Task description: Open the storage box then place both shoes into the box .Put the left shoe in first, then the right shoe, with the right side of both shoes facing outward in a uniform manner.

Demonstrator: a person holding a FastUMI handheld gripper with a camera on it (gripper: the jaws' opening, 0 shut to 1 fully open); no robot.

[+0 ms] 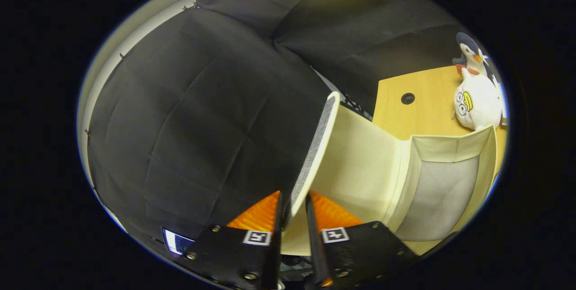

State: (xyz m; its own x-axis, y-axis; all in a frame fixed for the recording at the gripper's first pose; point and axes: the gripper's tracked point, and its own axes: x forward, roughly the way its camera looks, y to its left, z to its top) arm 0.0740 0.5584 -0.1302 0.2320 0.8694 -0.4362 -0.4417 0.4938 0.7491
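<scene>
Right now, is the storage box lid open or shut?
Open. The lid is swung up, edge-on between the gripper fingers, both pressing it; the storage box cream inner wall shows beyond.

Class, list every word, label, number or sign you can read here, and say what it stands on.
No readable words or numbers on the things here.
Two square coded markers on the tool, which is shut on the lid of the storage box: patterns, no text.
</scene>
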